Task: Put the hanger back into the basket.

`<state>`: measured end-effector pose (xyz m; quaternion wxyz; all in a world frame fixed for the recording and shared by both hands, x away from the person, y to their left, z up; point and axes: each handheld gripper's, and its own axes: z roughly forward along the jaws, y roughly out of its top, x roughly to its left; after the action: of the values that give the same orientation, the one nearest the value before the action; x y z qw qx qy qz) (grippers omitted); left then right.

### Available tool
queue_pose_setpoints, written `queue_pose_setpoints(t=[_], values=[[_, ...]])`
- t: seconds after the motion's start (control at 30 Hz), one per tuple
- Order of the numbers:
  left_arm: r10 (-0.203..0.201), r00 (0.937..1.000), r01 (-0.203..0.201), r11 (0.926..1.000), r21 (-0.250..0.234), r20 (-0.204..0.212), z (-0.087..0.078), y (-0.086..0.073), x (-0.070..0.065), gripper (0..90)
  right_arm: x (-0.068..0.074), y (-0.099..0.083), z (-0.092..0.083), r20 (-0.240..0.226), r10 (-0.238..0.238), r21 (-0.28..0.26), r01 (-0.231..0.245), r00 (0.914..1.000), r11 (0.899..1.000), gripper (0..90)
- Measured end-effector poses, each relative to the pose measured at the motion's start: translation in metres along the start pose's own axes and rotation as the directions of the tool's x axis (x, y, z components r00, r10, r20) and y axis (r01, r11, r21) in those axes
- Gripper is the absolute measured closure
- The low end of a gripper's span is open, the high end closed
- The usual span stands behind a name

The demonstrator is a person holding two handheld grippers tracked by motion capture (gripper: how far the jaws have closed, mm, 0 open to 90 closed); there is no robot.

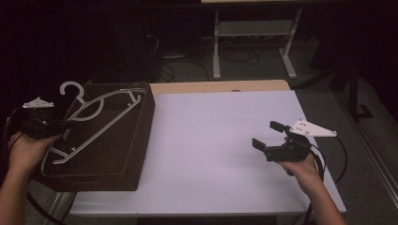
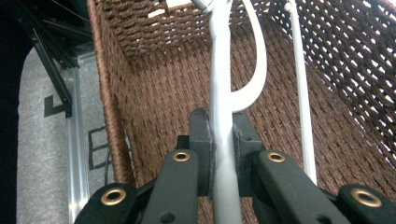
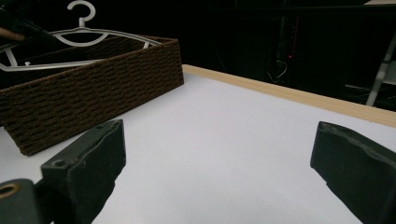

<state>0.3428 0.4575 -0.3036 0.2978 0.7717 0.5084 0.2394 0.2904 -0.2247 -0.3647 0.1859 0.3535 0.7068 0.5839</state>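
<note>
Two grippers work at this worktop [image 1: 211, 140], one busy and one idle. Nearest the person, the right gripper [image 1: 266, 135] rests low over the bare white surface, held in the right hand [image 1: 300, 166], its jaws standing wide apart with nothing between them. From its own camera the white top runs clear between the two black pads, so it looks parked out of the way, ready to help if called on.

At the person's left, the left gripper [image 1: 65, 124] is clamped on a white plastic hanger [image 1: 101, 119]. In the left gripper view the jaws pinch one slim bar of the hanger [image 2: 223, 140] squarely between the pads, which gives a firm hold on a thin, springy thing that would otherwise swing. The hanger lies tilted over a brown woven basket [image 1: 143, 136], its lower end down inside and its hook [image 1: 71, 89] poking up past the far left rim. That slant suits lowering a long frame into a box barely wider than it is.

The basket sits on the left end of the worktop, partly overhanging the near edge. Judging by the grip and the angle, the hanger is being set down into the basket and not yet released.

Beyond the worktop's wooden far edge, the floor is dark, with cables and the legs of a metal frame [image 1: 253, 42].
</note>
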Motion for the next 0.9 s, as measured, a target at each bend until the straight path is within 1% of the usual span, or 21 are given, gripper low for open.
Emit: queue_pose_setpoints(t=[0.13, 0.27, 0.4, 0.53, 0.57, 0.6, 0.67, 0.73, 0.77, 0.8, 0.83, 0.9], values=[[0.014, 0.9999, -0.014, 0.9999, 0.006, -0.005, 0.003, 0.005, 0.000, 82.2, 0.000, 0.000, 0.000, 0.000, 0.000, -0.001, 0.000, 1.0000, 1.000, 2.9], [0.011, 0.9999, -0.011, 0.9999, 0.004, -0.003, 0.007, 0.006, 0.001, 82.2, -0.001, 0.000, 0.000, 0.000, 0.000, -0.002, 0.000, 1.0000, 1.000, 2.9], [0.021, 0.9998, -0.021, 0.9998, 0.001, -0.002, 0.010, 0.005, 0.004, 82.2, 0.000, 0.000, 0.000, 0.001, 0.002, 0.000, -0.002, 1.0000, 1.000, 2.9], [0.016, 0.9998, -0.016, 0.9998, -0.010, 0.006, 0.013, 0.002, 0.008, 81.5, 0.000, 0.000, 0.000, 0.000, 0.002, 0.001, -0.002, 1.0000, 1.000, 2.9], [0.009, 1.0000, -0.009, 0.9998, -0.018, 0.003, 0.013, 0.001, 0.009, 79.0, 0.000, 0.000, 0.000, -0.001, 0.002, 0.000, -0.002, 1.0000, 1.000, 2.9], [0.001, 0.9999, -0.001, 0.9998, -0.022, 0.011, 0.013, 0.000, 0.010, 74.0, 0.000, 0.000, 0.000, -0.001, 0.002, 0.000, -0.002, 1.0000, 1.000, 2.9], [-0.005, 0.9999, 0.006, 0.9996, -0.027, 0.009, 0.013, -0.001, 0.011, 64.6, 0.000, 0.000, 0.000, 0.000, 0.005, 0.000, -0.005, 1.0000, 1.000, 2.9], [-0.021, 0.9994, 0.023, 0.9987, -0.047, 0.025, 0.011, -0.001, 0.012, 57.2, 0.000, 0.000, -0.001, 0.000, 0.003, -0.001, -0.003, 1.0000, 1.000, 2.9], [-0.033, 0.9992, 0.034, 0.9975, -0.061, 0.025, 0.009, -0.001, 0.011, 57.2, 0.000, 0.000, -0.001, 0.000, 0.003, -0.001, -0.003, 1.0000, 1.000, 2.9], [-0.033, 0.9990, 0.035, 0.9969, -0.070, 0.029, 0.007, 0.000, 0.011, 52.5, 0.000, 0.000, -0.001, 0.001, 0.003, -0.002, -0.003, 1.0000, 1.000, 2.9], [-0.043, 0.9985, 0.045, 0.9959, -0.078, 0.035, 0.005, 0.002, 0.010, 52.5, 0.000, 0.000, -0.001, 0.001, 0.003, -0.002, -0.003, 1.0000, 1.000, 2.9], [-0.048, 0.9977, 0.052, 0.9943, -0.093, 0.049, 0.000, 0.005, 0.007, 47.7, -0.001, 0.000, -0.001, 0.000, 0.002, -0.003, -0.002, 1.0000, 1.000, 2.9]])
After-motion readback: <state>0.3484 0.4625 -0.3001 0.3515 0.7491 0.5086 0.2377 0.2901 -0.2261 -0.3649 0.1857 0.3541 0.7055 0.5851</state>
